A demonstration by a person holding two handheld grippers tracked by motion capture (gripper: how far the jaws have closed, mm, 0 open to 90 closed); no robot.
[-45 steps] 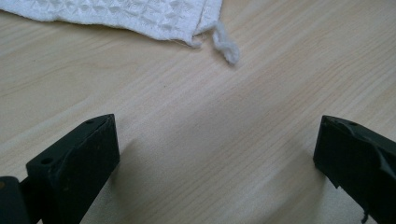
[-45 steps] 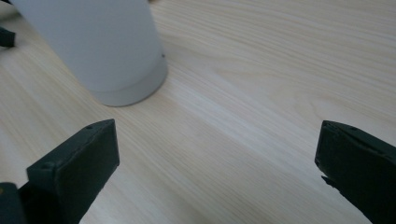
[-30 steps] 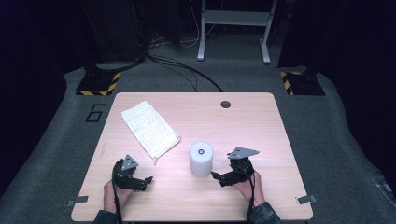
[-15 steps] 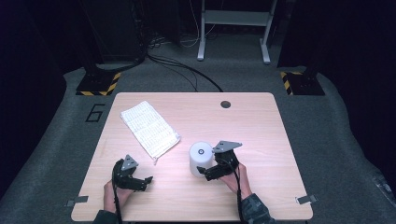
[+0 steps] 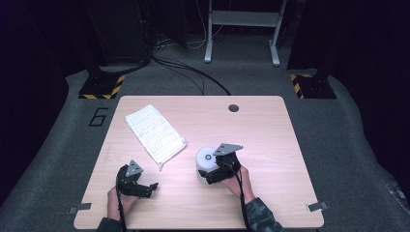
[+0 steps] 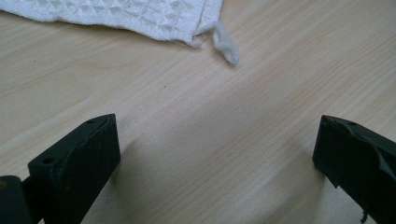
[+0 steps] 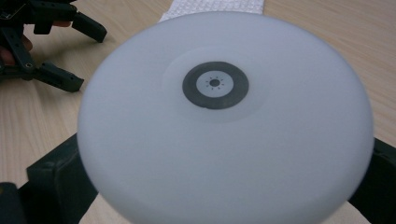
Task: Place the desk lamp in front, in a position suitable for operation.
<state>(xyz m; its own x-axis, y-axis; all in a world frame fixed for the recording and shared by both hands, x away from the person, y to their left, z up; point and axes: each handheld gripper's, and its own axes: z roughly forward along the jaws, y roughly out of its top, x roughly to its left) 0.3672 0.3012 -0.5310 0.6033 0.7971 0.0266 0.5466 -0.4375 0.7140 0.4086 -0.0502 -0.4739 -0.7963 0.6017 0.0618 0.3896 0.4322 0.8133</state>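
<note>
Right gripper (image 5: 209,176) straddles the white cylinder (image 5: 205,159) mid-bench with jaws apart either side, lined up to clamp it, while left gripper (image 5: 150,189), jaws apart, idles near the cloth (image 5: 154,133).

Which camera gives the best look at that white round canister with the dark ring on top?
The right gripper view: the white canister sits close up between that claw's jaws, its dark ring plain to see. The high view shows the canister small on the table, partly behind the right claw. The left gripper view looks at a white cloth instead.
</note>
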